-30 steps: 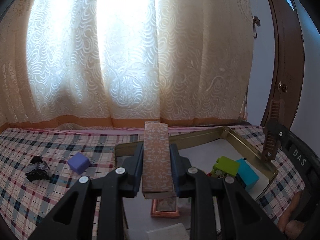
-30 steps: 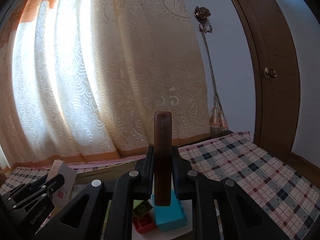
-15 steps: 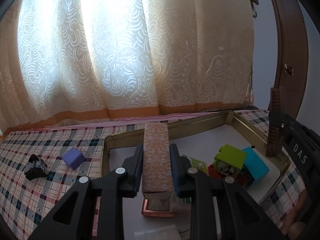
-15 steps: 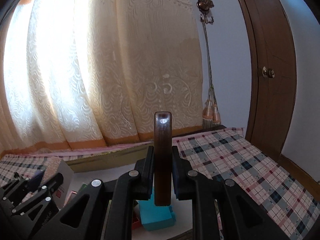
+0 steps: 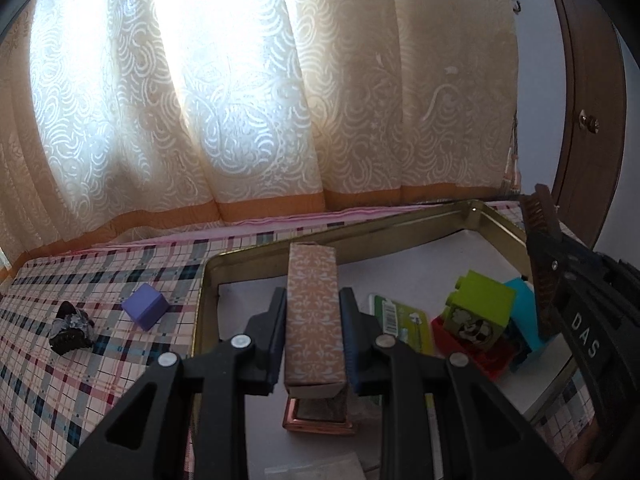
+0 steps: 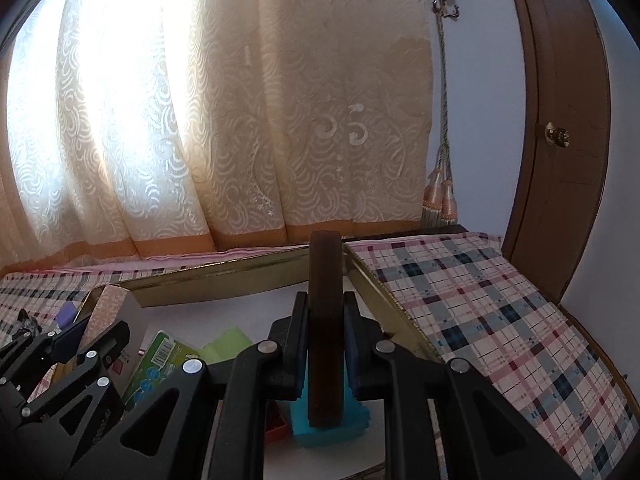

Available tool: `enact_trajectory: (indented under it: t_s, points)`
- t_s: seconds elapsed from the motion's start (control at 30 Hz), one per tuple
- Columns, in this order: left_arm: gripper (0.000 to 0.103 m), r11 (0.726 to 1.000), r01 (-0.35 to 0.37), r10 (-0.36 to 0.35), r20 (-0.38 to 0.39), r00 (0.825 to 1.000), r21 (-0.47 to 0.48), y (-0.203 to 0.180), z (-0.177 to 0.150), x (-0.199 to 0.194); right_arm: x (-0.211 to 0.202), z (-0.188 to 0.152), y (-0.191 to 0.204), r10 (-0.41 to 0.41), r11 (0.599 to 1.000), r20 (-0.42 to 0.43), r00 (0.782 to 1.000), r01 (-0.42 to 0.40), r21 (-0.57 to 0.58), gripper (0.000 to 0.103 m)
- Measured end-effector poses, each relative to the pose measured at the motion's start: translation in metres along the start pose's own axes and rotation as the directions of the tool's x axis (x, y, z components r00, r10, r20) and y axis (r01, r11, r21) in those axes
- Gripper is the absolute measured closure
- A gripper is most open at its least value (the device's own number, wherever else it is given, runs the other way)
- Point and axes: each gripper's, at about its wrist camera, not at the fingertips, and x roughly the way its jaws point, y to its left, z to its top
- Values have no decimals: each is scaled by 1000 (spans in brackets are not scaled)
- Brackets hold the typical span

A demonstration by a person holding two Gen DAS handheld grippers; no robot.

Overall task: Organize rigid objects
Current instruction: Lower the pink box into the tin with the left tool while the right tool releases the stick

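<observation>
My left gripper (image 5: 313, 300) is shut on a long peach patterned box (image 5: 314, 320), held above the white floor of a gold-rimmed tray (image 5: 360, 236). A copper-framed item (image 5: 318, 420) lies in the tray right under that box. My right gripper (image 6: 325, 304) is shut on a dark brown comb (image 6: 325, 320), which the left wrist view shows edge-on with its teeth (image 5: 540, 240) over the tray's right side. In the tray sit a lime-green toy brick (image 5: 478, 310), a cyan block (image 5: 528, 308), a red brick (image 5: 468, 344) and a green card (image 5: 400, 320).
A purple cube (image 5: 145, 306) and a small dark crumpled thing (image 5: 72, 328) lie on the plaid cloth (image 5: 80, 380) left of the tray. Cream curtains (image 5: 240, 100) hang behind, and a brown door (image 6: 560, 120) stands at the right.
Both grippers have sunk and tipped downward toward the tray, each keeping its hold. The tray and its bricks now show more fully in both views.
</observation>
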Motion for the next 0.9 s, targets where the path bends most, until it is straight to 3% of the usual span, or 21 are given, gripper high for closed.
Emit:
enact_trajectory:
  t_s: [0.27,0.3,0.33,0.37,0.4,0.43,0.47,0.5,0.63,0.73,0.9]
  points:
    - [76,1000,-26,26,-28,999,-9,1,0,3,9,-5,15,82,996,-44,996,-83,-20,85]
    - [70,1000,-30,29,-32,999,-6,0,0,3,9,-6,16,93,995,-44,995,-94,-18,85]
    - [52,999,-34,34,-36,999,3,-1,0,2,7,-5,15,101,995,-38,994,-102,-12,84]
    - [27,999,-39,40,-28,999,11,-3,0,-2,4,-5,14,99,995,-27,995,-99,-6,74]
    - [15,999,-51,51,2,999,16,-5,0,-8,-1,-4,12,90,996,-4,996,-90,3,53]
    - [0,997,-67,66,44,997,24,-7,0,-16,-5,-3,10,82,997,16,997,-82,11,39]
    - [0,995,-94,90,100,991,40,-10,-1,-24,-12,-3,7,67,997,55,996,-69,25,13]
    - [0,991,-119,110,128,986,61,-12,-2,-28,-23,-3,3,45,997,124,991,-51,49,7]
    - [0,987,-144,134,140,981,67,-8,-3,-31,-44,-2,-6,3,997,255,967,-24,79,7]
    - [0,993,-120,118,120,986,5,6,-4,-30,-42,-1,-8,-2,995,245,970,-23,97,7]
    - [0,992,-128,129,142,981,-21,14,-10,-36,-42,-1,-5,6,996,240,971,-27,85,7]
